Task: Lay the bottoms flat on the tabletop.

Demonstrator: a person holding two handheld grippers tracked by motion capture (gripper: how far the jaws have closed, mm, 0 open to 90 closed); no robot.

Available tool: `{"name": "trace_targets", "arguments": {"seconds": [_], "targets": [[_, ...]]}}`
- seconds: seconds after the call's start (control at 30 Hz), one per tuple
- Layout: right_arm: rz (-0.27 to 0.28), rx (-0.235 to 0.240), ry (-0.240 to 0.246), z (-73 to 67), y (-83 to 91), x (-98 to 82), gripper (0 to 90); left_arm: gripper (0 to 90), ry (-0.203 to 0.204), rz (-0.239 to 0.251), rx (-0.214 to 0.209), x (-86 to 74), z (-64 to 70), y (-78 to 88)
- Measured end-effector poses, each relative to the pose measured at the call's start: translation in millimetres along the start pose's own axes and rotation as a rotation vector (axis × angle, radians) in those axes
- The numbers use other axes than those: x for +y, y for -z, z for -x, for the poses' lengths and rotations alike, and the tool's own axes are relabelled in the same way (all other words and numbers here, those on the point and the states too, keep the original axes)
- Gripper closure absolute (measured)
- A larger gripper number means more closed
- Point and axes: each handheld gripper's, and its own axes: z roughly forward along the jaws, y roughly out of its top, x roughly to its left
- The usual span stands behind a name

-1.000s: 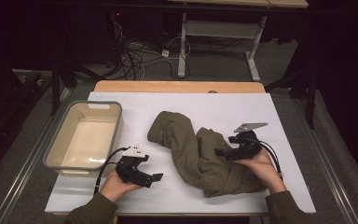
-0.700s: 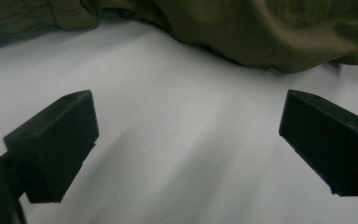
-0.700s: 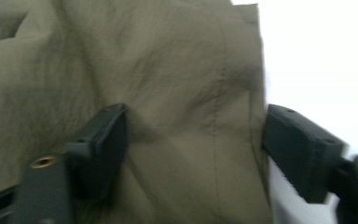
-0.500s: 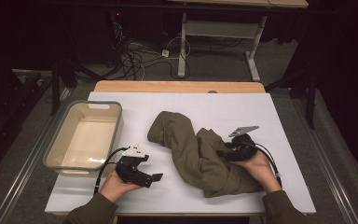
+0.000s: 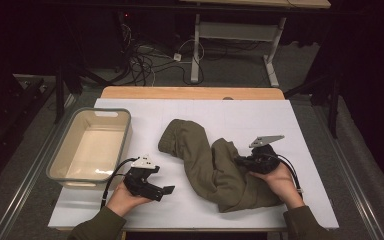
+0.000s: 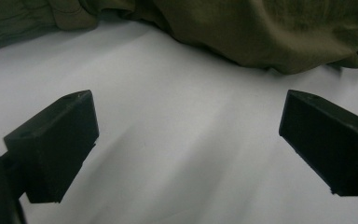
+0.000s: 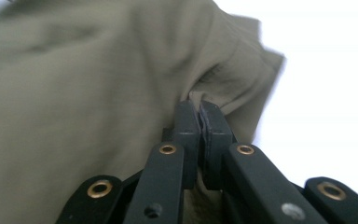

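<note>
An olive green garment (image 5: 215, 167) lies crumpled across the middle of the white table (image 5: 195, 115). My right gripper (image 5: 240, 161) is at its right side, and its jaws have just been closing; in the right gripper view they are pressed together on a fold of the olive garment (image 7: 98, 84) at the right gripper (image 7: 200, 109). My left gripper (image 5: 169, 190) rests on the table left of the garment, held by a hand. In the left gripper view its jaws stand wide open over bare table, with the left gripper (image 6: 189, 140) a little short of the garment's edge (image 6: 261, 32).
A beige plastic bin (image 5: 60, 165) stands at the table's left side, with nothing inside. Beyond the far edge are a wooden strip (image 5: 190, 93), cables on the floor (image 5: 145, 60) and a metal stand (image 5: 230, 35). Bare table lies along the far side.
The right gripper's jaws have gone from open to shut on the garment's right side, and the hand shifted slightly. The left gripper and the bin have stayed put.
</note>
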Motion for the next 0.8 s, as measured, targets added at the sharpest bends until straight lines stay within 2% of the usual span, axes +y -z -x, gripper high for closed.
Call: {"name": "trace_targets", "arguments": {"seconds": [0.13,0.27,0.43,0.63,0.73,0.8], "targets": [[0.044,0.060,0.032,-17.3,16.9,-0.8,87.9,4.6,-0.001,0.000,-0.002,0.0,0.2,0.3],[0.064,0.130,0.064,-39.6,22.6,0.7,87.9,4.6,-0.002,0.002,-0.002,0.0,0.9,0.9],[0.035,0.182,0.125,-65.0,19.1,-2.0,87.9,4.6,0.001,0.004,-0.002,-0.1,0.1,1.1],[0.007,0.250,0.155,-86.2,15.1,-8.4,87.9,4.6,-0.001,0.003,0.001,0.0,0.7,1.1],[-0.039,0.286,0.197,-97.4,5.9,-12.1,87.9,4.6,0.000,0.004,0.001,0.2,0.7,0.7],[-0.075,0.288,0.218,-102.0,-1.9,-13.5,87.9,4.6,-0.002,0.003,0.003,0.3,1.0,0.5]]}}
